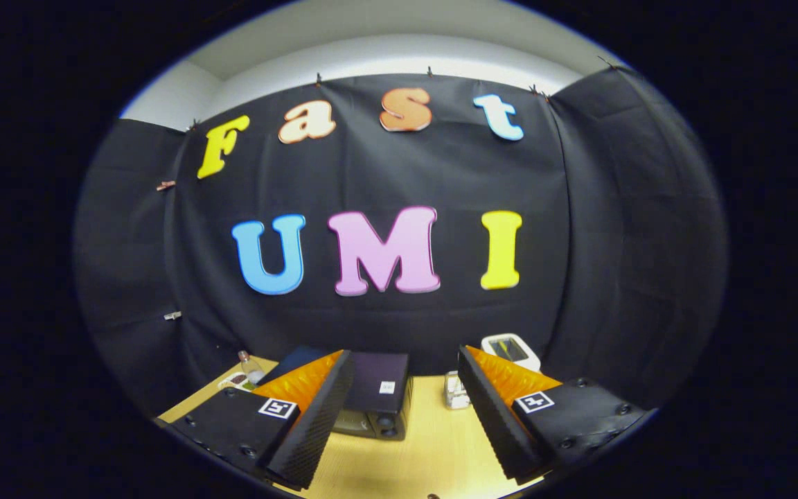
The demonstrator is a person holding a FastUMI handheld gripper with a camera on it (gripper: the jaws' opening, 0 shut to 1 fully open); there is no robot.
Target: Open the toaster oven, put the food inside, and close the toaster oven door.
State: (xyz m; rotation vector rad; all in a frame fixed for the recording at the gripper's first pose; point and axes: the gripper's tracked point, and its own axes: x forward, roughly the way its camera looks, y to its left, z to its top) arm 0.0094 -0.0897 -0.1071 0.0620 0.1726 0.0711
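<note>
- The gripper (406, 416) hung high over the wooden table (433, 450), its fingers spread wide with nothing between them.
- The toaster oven (377, 402) sat beyond the fingertips, partly behind the left finger; its door looked shut, though the food could not be made out — inside already or elsewhere, either fits.
- A small clear container (454, 391) stood just beside the oven, a white device (512, 350) behind it, a bottle (250, 366) well off left.
- Any approach would likely go best low and square to the door — spread fingers aligned with its top edge.

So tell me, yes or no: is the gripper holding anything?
No, the gripper is open with nothing between its fingers; the toaster oven sits beyond them.
</note>
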